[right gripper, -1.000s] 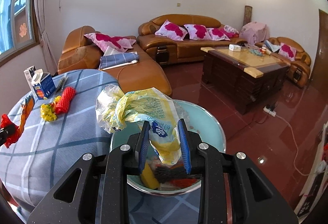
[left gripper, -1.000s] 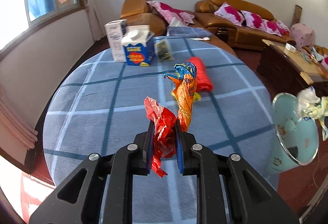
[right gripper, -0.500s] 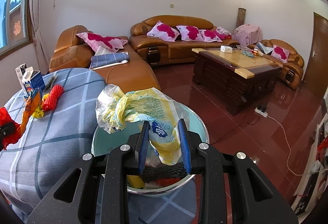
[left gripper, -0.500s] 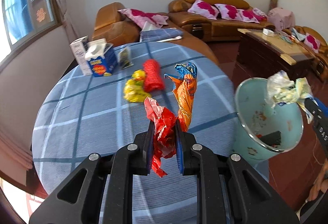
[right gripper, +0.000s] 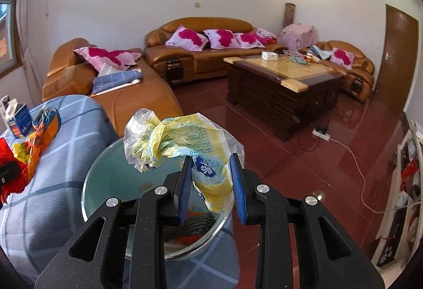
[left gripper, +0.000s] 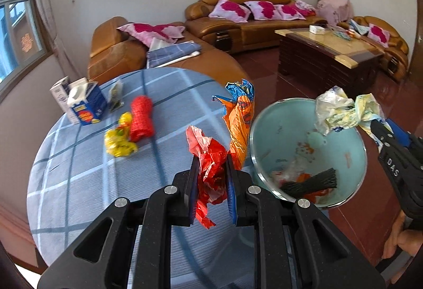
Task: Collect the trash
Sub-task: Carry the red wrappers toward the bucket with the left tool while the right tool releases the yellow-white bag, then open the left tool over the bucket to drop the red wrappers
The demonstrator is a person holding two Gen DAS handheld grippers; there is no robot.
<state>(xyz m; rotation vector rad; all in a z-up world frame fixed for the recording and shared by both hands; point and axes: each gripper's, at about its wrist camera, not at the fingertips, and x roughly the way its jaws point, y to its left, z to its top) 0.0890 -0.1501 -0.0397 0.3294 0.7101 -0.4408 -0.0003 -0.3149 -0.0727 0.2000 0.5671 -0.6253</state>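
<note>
My left gripper [left gripper: 211, 170] is shut on a red and orange crumpled wrapper [left gripper: 211, 164], held above the table edge just left of the pale green trash bin [left gripper: 277, 119]. My right gripper [right gripper: 210, 175] holds a yellow and clear plastic bag [right gripper: 179, 140] over the bin [right gripper: 105, 172]; its jaws stand a little apart with the bag between them. The right gripper also shows in the left wrist view [left gripper: 383, 130] with the bag [left gripper: 341, 111]. The bin holds a black mesh piece [left gripper: 312, 183] and scraps.
The round table with blue plaid cloth [left gripper: 79, 170] carries a red net roll [left gripper: 141, 117], a yellow wrapper [left gripper: 119, 140] and blue and white cartons [left gripper: 84, 103]. Brown sofas [right gripper: 201, 50] and a wooden coffee table [right gripper: 285, 80] stand beyond, on red floor.
My left gripper has swung right with the red wrapper toward the bin. My right gripper's jaws have widened around the plastic bag over the bin.
</note>
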